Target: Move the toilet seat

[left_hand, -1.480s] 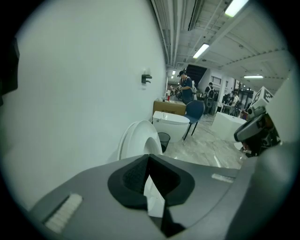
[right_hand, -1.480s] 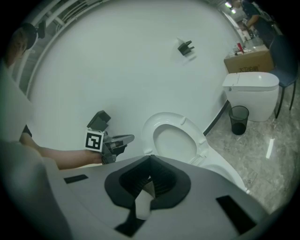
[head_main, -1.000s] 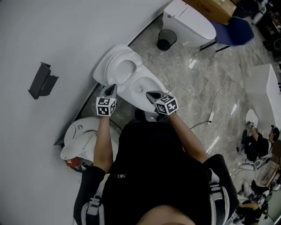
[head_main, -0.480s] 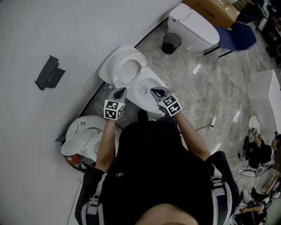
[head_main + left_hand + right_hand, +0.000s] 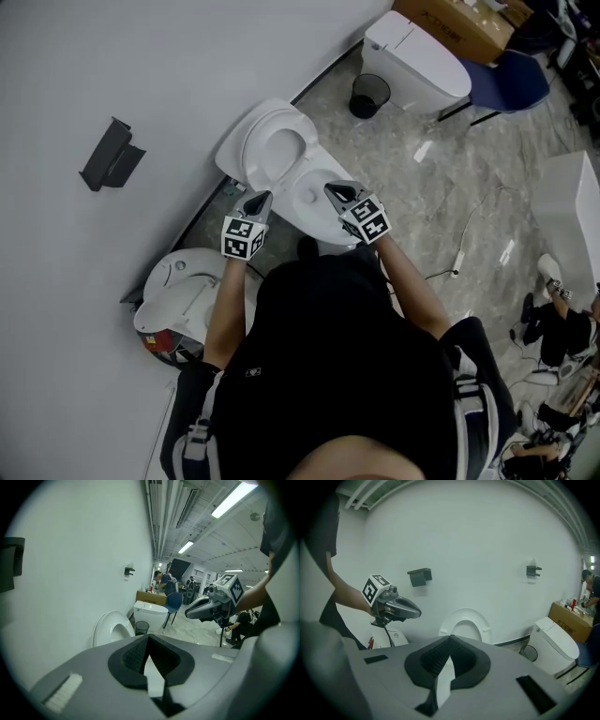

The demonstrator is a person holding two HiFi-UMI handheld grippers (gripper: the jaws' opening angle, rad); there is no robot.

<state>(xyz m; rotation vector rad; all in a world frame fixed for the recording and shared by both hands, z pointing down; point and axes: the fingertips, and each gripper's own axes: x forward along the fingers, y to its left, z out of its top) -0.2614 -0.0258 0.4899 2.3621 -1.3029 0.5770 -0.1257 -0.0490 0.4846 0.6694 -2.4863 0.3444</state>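
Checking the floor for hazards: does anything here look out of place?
A loose cable trails across the floor right of the toilet, a possible trip hazard. The toilet seat stands raised; nothing looks spilled.

The white oval toilet seat [image 5: 274, 145] stands upright against the wall [image 5: 141, 56], behind its white bowl [image 5: 314, 192]. A black round bin [image 5: 369, 95] stands farther right.

Both arms reach forward, left gripper [image 5: 255, 201] and right gripper [image 5: 339, 193] with jaws closed, empty.
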